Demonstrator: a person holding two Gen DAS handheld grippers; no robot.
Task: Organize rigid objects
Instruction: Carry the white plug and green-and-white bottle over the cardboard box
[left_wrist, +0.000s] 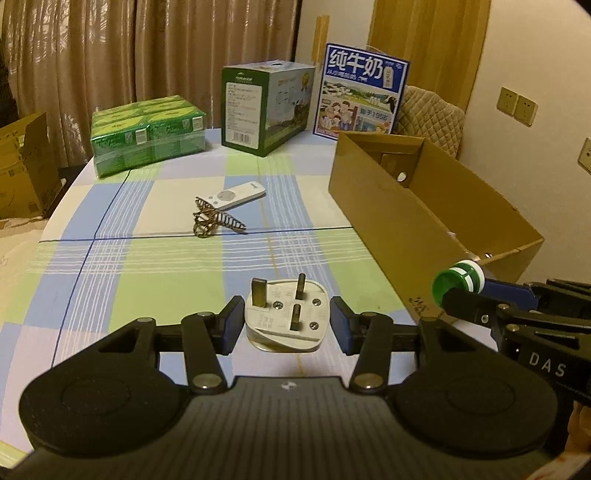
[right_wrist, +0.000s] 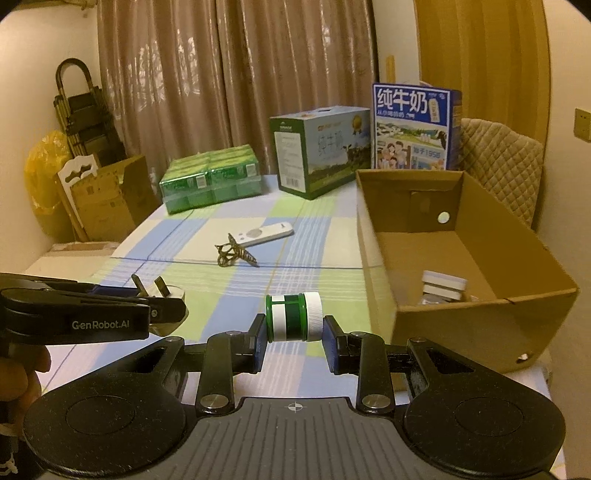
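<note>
My left gripper (left_wrist: 286, 325) has its jaws around a white three-pin plug (left_wrist: 286, 314), prongs up, on the checked tablecloth; small gaps show on both sides. The plug also shows in the right wrist view (right_wrist: 162, 291). My right gripper (right_wrist: 293, 338) is shut on a small green and white jar (right_wrist: 293, 317), held sideways above the cloth, left of the open cardboard box (right_wrist: 480, 321). The jar also shows in the left wrist view (left_wrist: 458, 282). A white remote (left_wrist: 236, 195) and a brown metal hair clip (left_wrist: 214, 219) lie mid-table.
The cardboard box (left_wrist: 376, 206) at the right holds a white object (right_wrist: 443, 286). At the far edge stand a green carton pack (left_wrist: 147, 134), a green milk box (left_wrist: 264, 107) and a blue milk box (left_wrist: 360, 96). A padded chair (right_wrist: 502, 166) is behind.
</note>
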